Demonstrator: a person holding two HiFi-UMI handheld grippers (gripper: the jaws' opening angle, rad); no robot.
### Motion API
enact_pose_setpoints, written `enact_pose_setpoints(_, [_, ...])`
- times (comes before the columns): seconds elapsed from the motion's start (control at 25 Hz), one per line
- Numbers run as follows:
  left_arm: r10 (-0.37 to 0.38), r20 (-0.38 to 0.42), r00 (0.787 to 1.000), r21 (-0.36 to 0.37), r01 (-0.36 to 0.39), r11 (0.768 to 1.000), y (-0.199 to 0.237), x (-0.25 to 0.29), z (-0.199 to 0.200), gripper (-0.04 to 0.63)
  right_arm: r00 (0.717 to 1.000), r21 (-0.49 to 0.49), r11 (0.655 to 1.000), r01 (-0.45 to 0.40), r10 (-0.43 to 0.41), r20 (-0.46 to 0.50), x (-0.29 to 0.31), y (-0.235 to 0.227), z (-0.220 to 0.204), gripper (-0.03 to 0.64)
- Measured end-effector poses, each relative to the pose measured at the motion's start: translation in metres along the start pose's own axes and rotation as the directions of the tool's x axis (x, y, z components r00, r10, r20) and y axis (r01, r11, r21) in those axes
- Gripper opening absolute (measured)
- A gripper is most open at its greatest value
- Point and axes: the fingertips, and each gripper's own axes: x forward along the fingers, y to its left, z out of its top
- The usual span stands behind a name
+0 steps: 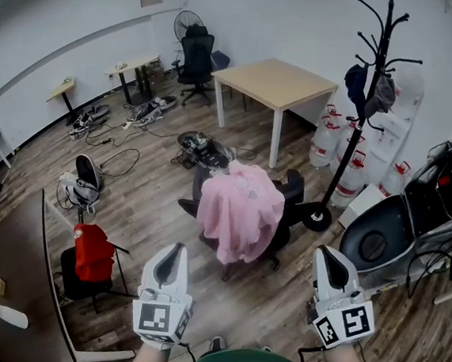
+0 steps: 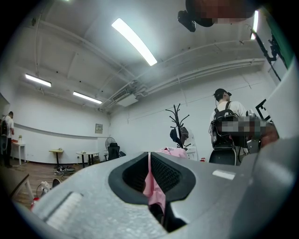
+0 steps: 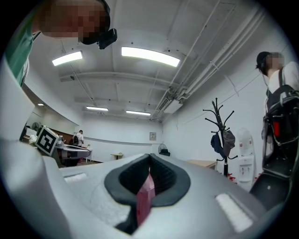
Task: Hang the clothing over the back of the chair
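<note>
A pink garment (image 1: 239, 208) hangs draped over the back of a black office chair (image 1: 289, 190) in the middle of the floor. My left gripper (image 1: 170, 257) is held near the bottom left, well short of the chair, with its jaws shut and nothing in them. My right gripper (image 1: 331, 255) is at the bottom right, also apart from the chair, shut and empty. In the left gripper view the left gripper (image 2: 149, 156) points level at the pink garment (image 2: 174, 151), which shows through the slit. A pink sliver also shows between the shut jaws of the right gripper (image 3: 149, 159).
A red garment (image 1: 94, 252) hangs on a small black chair to the left, beside a dark desk (image 1: 21, 283). A coat stand (image 1: 361, 99), water bottles (image 1: 343, 157) and a scooter (image 1: 405, 223) stand on the right. A wooden table (image 1: 276, 80) is behind the chair. A person with a backpack (image 2: 226, 126) stands nearby.
</note>
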Motion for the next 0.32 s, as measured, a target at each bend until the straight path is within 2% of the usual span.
enact_pose_setpoints(0.32, [-0.043,0.017,0.999,-0.004,0.043,0.999,0.0061,0.0091,-0.0039,0.025,1.000,0.002,1.000,0.025,-0.024,-0.010,0.0078,0.0054,-0.0018,0.005])
